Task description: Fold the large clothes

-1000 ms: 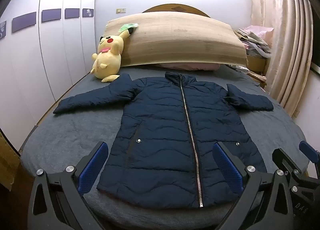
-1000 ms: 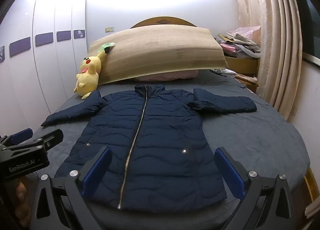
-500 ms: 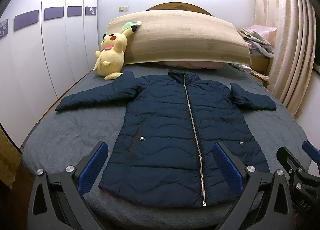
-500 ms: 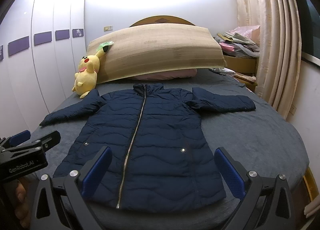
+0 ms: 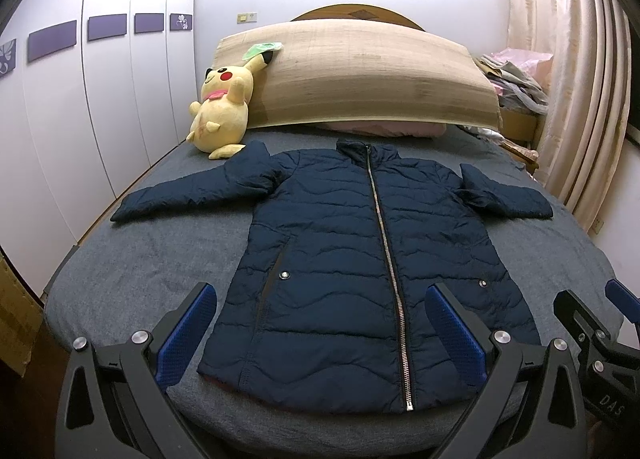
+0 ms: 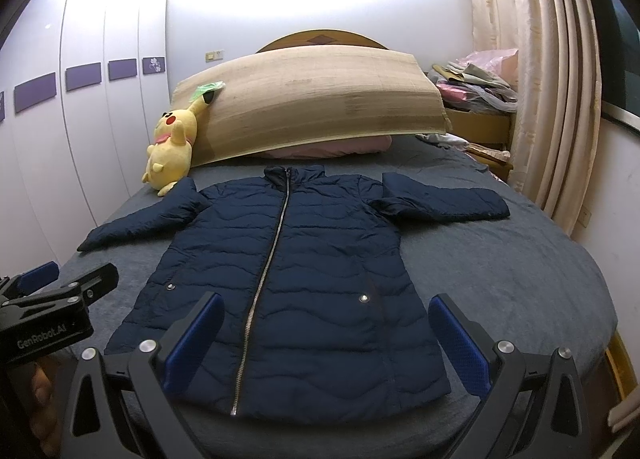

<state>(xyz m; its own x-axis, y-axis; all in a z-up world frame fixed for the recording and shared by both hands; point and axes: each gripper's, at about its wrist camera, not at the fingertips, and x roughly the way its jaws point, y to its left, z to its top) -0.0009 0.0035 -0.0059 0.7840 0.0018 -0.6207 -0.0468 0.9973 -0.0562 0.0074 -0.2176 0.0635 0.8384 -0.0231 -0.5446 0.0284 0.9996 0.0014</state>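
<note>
A dark blue quilted jacket [image 5: 360,259] is laid flat, zipped and face up, on the grey bed [image 5: 132,271], with its collar toward the headboard and both sleeves spread out to the sides. The left claw [image 5: 320,335] is held wide open above the hem, nothing between its blue pads, and the right claw [image 6: 328,343] is likewise spread open and empty near the hem on the other side. No fold is yet made.

Several things may be judged likely to go wrong. The puffy, slick shell may be pinched only on its top layer, so that the front is lifted while the back stays on the bed and the fold comes out crooked. The padding may spring a fold open again if it is released without being pressed down. The left sleeve [image 5: 192,191] lies just beside the yellow plush toy [image 5: 224,107]; if the sleeve is swept inward carelessly, the toy may be dragged or toppled. The hem lies close to the foot edge of the bed, so a backward pull may slide the jacket off.
</note>
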